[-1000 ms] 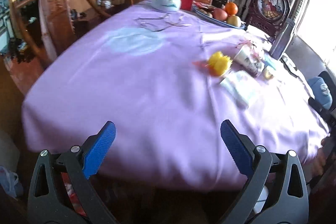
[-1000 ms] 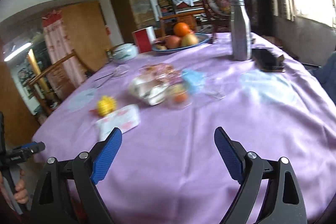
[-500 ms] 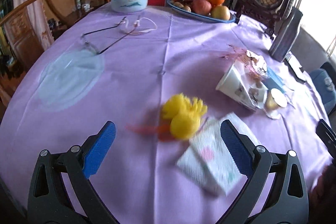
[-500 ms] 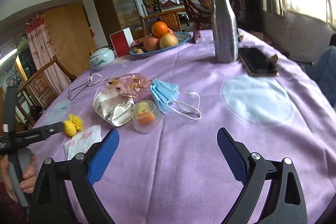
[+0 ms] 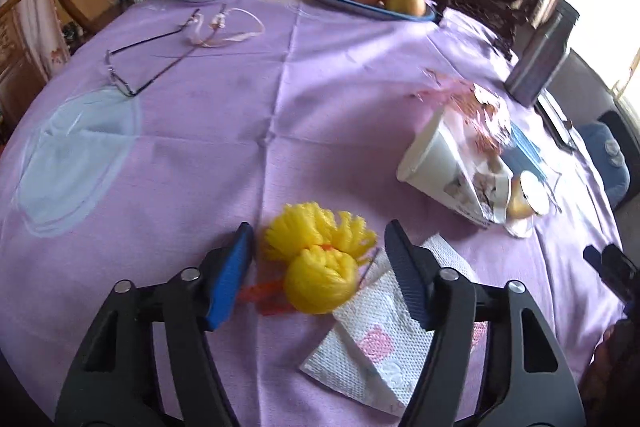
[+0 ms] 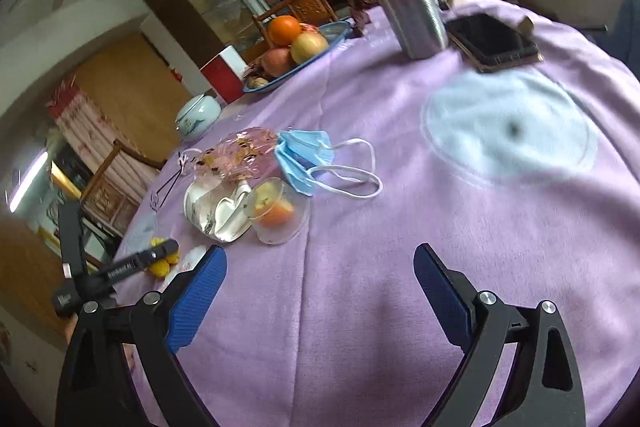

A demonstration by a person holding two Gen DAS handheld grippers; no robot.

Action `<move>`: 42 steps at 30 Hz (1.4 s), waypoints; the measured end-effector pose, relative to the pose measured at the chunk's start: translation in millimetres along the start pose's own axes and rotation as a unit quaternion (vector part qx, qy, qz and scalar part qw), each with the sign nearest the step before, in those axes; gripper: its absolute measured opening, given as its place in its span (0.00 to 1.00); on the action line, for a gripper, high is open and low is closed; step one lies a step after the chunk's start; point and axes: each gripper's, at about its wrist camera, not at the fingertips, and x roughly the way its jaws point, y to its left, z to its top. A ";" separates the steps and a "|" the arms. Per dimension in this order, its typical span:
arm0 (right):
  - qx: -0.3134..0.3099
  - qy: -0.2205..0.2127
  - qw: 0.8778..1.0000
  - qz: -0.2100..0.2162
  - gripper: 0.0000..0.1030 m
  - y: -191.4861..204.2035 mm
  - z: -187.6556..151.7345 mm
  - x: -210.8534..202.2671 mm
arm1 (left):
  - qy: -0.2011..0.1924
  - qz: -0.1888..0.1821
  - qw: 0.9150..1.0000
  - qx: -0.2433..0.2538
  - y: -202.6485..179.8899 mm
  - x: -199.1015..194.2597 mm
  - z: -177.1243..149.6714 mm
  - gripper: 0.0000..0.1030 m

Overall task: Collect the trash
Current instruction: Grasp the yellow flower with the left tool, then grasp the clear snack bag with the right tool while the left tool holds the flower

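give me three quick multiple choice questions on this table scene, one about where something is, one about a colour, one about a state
1. Where is the yellow mesh ball?
A. between the open fingers of the left gripper
B. in the fruit plate
C. under the face mask

2. What colour is the face mask?
A. pink
B. blue
C. green

3. How does the paper cup lie?
A. upright
B. stacked on the metal bottle
C. tipped on its side

Answers:
1. A, the left wrist view shows the ball between the two blue pads, beside the paper napkin.
2. B, the right wrist view shows it light blue with white loops.
3. C, its open rim faces sideways on the purple tablecloth.
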 end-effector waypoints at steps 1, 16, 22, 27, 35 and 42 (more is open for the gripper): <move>-0.002 -0.001 1.000 -0.001 0.90 0.5 0.0 -0.1 | 0.003 0.002 1.000 0.006 -2.4 1.4 -0.1 0.59; -0.138 0.017 0.990 -0.017 0.81 61.9 -4.5 13.9 | -0.099 -0.030 0.994 -0.029 12.3 -33.1 -6.5 0.35; -0.184 -0.001 0.983 -0.024 0.79 110.4 29.7 43.1 | -0.110 -0.036 0.992 -0.043 17.9 -37.2 -6.3 0.37; -0.187 -0.001 0.982 -0.031 0.79 131.2 63.9 83.2 | -0.117 -0.031 0.992 -0.035 14.2 -39.6 -6.8 0.37; -0.159 0.026 0.986 -0.044 0.57 114.5 76.0 136.3 | -0.120 -0.035 0.992 -0.035 15.2 -40.4 -6.9 0.37; -0.119 -0.002 0.993 0.011 0.24 102.9 85.0 111.5 | -0.121 -0.038 0.991 -0.032 14.4 -40.6 -6.5 0.37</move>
